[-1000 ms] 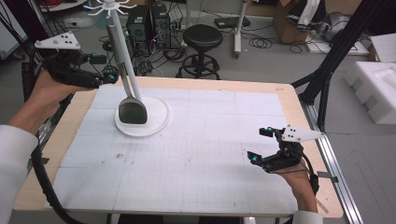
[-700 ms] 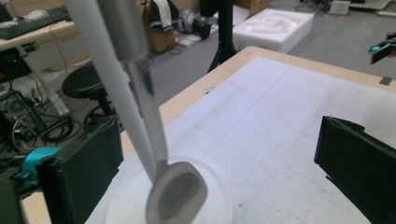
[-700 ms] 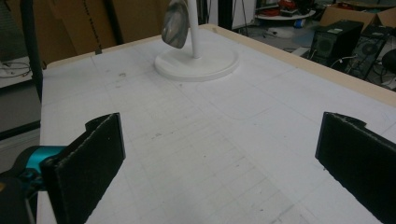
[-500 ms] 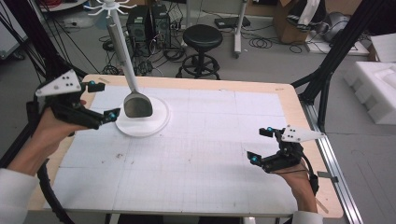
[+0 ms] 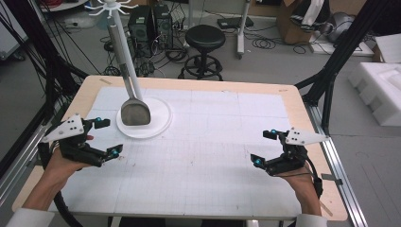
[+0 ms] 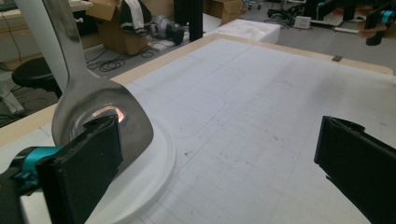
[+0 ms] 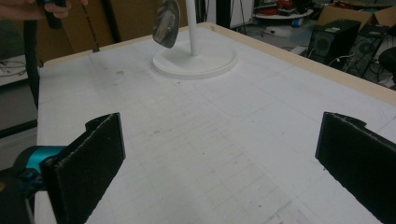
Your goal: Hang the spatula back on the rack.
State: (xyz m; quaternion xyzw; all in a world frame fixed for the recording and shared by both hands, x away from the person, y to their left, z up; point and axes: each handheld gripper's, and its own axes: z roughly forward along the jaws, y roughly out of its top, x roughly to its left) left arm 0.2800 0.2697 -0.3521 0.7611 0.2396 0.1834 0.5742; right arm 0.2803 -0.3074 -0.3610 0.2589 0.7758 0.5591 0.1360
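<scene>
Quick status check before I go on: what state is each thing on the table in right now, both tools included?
Left tool: open, empty, near the table's left edge.
Right tool: open, empty, over the mat's right side.
Metal spoon: hanging from the stand, bowl down over the base.
White stand: upright on the mat.

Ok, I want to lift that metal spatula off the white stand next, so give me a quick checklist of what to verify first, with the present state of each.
1. Left tongs open and holding nothing: ok, jaws stand wide apart in the left gripper view.
2. Right tongs open and holding nothing: ok.
3. Spatula hanging on the stand, blade just above the round white base: ok.
4. Left tongs around the spatula: not ok, they sit apart from it, beside the base.
5. Path from left tongs to spatula free: ok, only bare gridded mat lies between.
6. How the handle hooks on at the top: cannot tell.
</scene>
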